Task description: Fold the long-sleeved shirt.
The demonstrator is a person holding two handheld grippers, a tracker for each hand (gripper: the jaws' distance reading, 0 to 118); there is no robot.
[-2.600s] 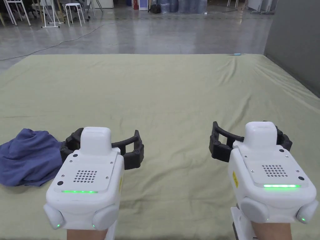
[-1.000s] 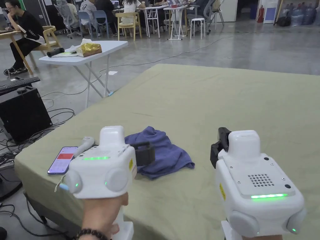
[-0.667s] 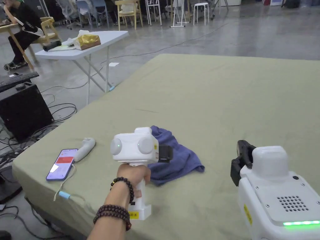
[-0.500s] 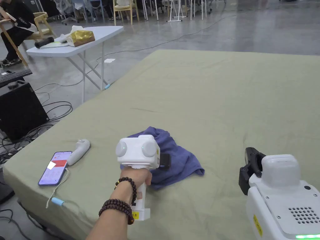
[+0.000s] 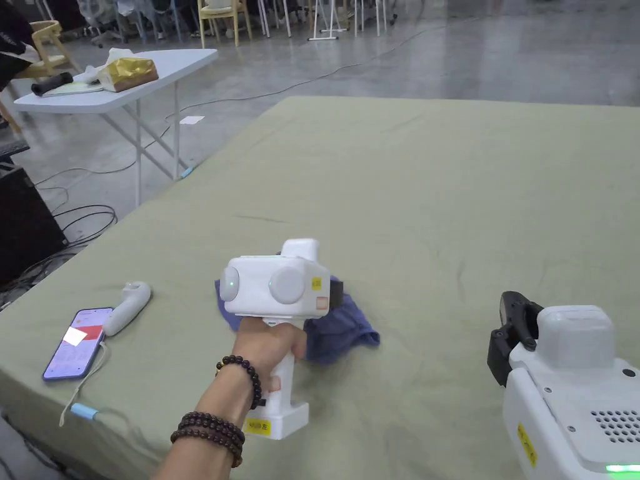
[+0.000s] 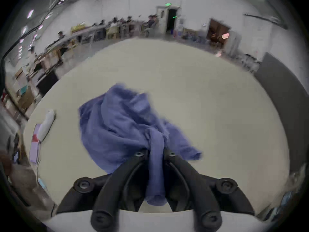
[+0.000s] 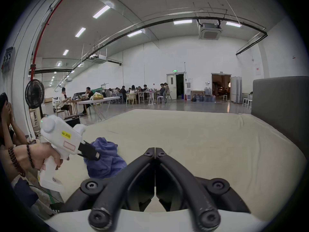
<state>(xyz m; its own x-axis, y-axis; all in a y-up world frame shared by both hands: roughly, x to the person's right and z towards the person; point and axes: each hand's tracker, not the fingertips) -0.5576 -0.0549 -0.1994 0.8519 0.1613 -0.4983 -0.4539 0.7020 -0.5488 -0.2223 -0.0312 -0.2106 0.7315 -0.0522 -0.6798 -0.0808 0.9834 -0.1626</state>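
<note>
The blue long-sleeved shirt (image 5: 340, 325) lies crumpled near the left front of the green-covered table (image 5: 437, 187). My left gripper (image 6: 155, 153) is shut on a bunched fold of the shirt (image 6: 120, 126), the cloth running down between both jaws. In the head view the left gripper (image 5: 336, 294) sits over the heap and hides much of it. From the right gripper view, the shirt (image 7: 107, 158) hangs a little lifted from the left gripper (image 7: 93, 153). My right gripper (image 7: 155, 150) is shut with nothing in it, well to the right of the shirt; its body shows at the head view's lower right (image 5: 509, 334).
A phone (image 5: 76, 342) and a white handheld device (image 5: 127, 300) lie at the table's left front edge, with a cable trailing off. A white folding table (image 5: 119, 78) stands on the floor to the left. A grey panel (image 7: 280, 98) borders the table's right side.
My left gripper has reached onto the shirt and shut on a fold, bunching and lifting the cloth. The right gripper went from open to shut. The head camera swung left.
</note>
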